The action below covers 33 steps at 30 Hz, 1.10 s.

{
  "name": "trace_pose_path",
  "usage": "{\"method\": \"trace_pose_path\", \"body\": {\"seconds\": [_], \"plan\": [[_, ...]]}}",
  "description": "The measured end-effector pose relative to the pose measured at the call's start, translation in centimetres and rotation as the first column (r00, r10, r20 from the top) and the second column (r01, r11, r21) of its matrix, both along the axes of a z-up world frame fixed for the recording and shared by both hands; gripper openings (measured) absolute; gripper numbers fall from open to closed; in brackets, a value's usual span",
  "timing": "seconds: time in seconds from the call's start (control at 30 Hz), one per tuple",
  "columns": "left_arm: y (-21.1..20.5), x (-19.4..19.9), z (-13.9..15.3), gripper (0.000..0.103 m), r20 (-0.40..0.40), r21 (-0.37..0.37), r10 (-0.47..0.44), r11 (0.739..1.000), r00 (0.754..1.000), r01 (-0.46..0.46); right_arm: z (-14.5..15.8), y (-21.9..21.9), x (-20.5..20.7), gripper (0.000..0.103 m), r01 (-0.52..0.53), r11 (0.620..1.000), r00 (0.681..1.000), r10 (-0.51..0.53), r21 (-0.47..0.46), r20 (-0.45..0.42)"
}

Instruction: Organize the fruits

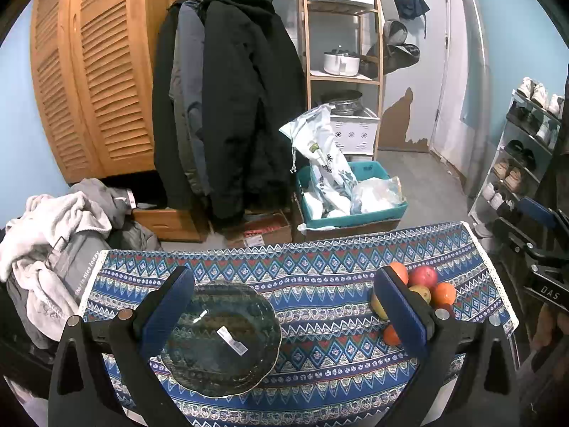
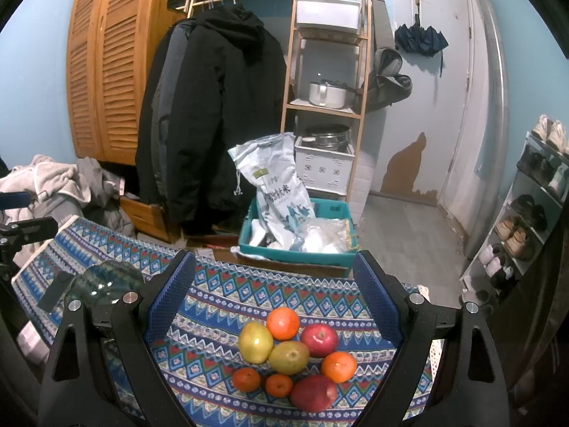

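Note:
A dark glass plate (image 1: 222,338) with a white sticker lies on the patterned blue tablecloth (image 1: 320,366). My left gripper (image 1: 284,284) is open above it, holding nothing. To its right sits a pile of fruit (image 1: 423,288), partly hidden by the right finger. In the right wrist view my right gripper (image 2: 274,267) hangs open over that pile: several oranges (image 2: 283,323), two red apples (image 2: 319,338) and two yellow-green pears (image 2: 288,356). The plate's rim (image 2: 106,277) shows at the left, behind the left finger.
Beyond the table's far edge stand a teal bin (image 2: 302,249) with bags, a cardboard box, hanging coats (image 1: 227,99) and a wooden shelf (image 1: 341,71). Heaped clothes (image 1: 53,242) lie left. A shoe rack (image 2: 526,213) stands right.

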<state>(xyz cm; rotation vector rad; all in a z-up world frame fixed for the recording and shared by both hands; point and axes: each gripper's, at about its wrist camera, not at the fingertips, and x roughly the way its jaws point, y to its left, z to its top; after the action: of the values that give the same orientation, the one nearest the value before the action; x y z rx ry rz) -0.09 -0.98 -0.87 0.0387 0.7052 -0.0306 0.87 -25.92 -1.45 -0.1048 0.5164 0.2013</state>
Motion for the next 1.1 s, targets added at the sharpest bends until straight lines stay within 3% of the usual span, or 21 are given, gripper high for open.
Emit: {"method": "trace_pose_path", "body": {"seconds": [1.1], "plan": [[0.23,0.15,-0.07,0.102,-0.015,-0.026,0.011,1.0,1.0,-0.012,-0.18,0.01,-0.03,0.088,-0.006,1.0,1.0,0.006,0.002,-0.004]]}}
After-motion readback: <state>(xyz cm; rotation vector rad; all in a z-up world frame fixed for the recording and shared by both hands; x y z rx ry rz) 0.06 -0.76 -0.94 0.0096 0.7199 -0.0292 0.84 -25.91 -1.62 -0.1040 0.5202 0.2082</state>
